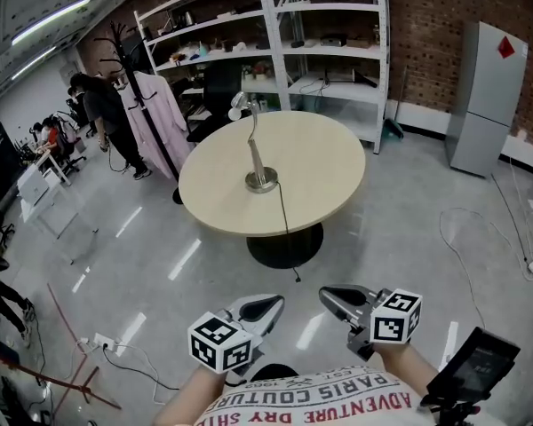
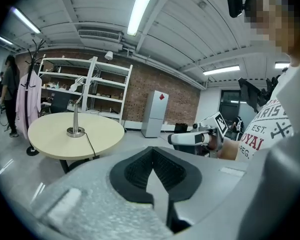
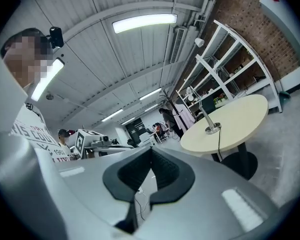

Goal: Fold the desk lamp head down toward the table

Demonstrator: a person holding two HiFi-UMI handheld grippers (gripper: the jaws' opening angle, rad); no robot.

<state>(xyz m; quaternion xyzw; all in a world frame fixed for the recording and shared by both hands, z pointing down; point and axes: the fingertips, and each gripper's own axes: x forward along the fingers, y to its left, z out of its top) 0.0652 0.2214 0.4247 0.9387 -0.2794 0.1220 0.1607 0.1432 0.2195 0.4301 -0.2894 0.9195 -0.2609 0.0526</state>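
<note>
Nearest, right behind both grippers, one white shirt [image 1: 311,402] with printed letters. Just ahead of it, two grippers side by side, near each other but not touching: left gripper [image 1: 268,306] and right gripper [image 1: 334,298]. On each one marker cube, so two cubes: left cube [image 1: 220,343], right cube [image 1: 396,316]. Both pairs of jaws pressed together, with nothing between them, as seen also along the left gripper [image 2: 152,166] and along the right gripper [image 3: 149,166].

Well ahead of both grippers, one round beige table [image 1: 324,162] on one dark pedestal foot [image 1: 284,247]. On its top, one desk lamp [image 1: 254,149], well apart from both grippers: one round metal base, one thin stem standing upright, one head high at the top, not folded down. One black cable [image 1: 282,209] from the base over the near table edge, toward the grippers.

Beyond the table, one white shelving unit [image 1: 275,25]. Ahead and left of the left gripper, one coat stand [image 1: 124,51] with one pink garment [image 1: 151,114], and one person [image 1: 107,118] in dark clothes beside it. Ahead and right of the right gripper, one tall grey cabinet [image 1: 487,96]. Just right of the right gripper, one black screen [image 1: 475,362].
</note>
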